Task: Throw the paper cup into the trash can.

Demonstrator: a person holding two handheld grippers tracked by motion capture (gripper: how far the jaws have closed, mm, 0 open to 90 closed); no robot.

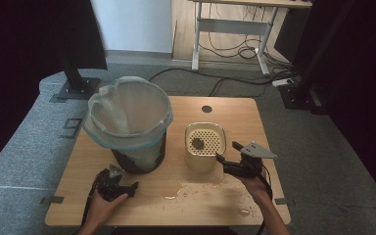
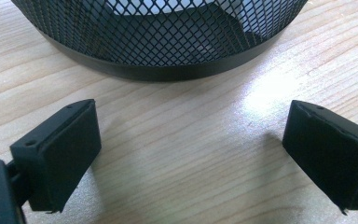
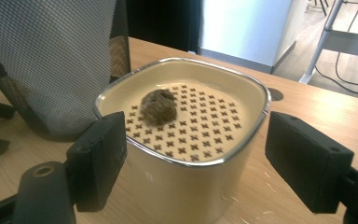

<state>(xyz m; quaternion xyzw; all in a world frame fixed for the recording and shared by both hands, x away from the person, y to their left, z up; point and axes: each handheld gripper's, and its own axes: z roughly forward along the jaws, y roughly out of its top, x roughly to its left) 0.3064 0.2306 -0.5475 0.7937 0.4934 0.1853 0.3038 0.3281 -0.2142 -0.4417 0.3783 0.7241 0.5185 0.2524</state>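
High view: a wooden table (image 1: pixel 225 112) carries a mesh bin (image 1: pixel 139 156) lined with a clear bag (image 1: pixel 127 115) at left and a cream container (image 1: pixel 204 152) with a perforated insert at centre, near each other but apart. A brown clump (image 1: pixel 197 143) lies on the insert. Spilled grains (image 1: pixel 196 188) spread on the table in front of the container. The left gripper (image 1: pixel 122 183) sits just before the bin, the right gripper (image 1: pixel 227 152) just right of the container; both stand released.

Left gripper view: the jaws are spread wide over bare wood, holding nothing; the bin's (image 2: pixel 158 42) black base rim lies directly ahead, not touched.

Right gripper view: the jaws straddle the container (image 3: pixel 182 186) without visible contact, unclenched. The clump (image 3: pixel 158 106) rests left of the insert's centre. The bin (image 3: pixel 51 60) rises at left.
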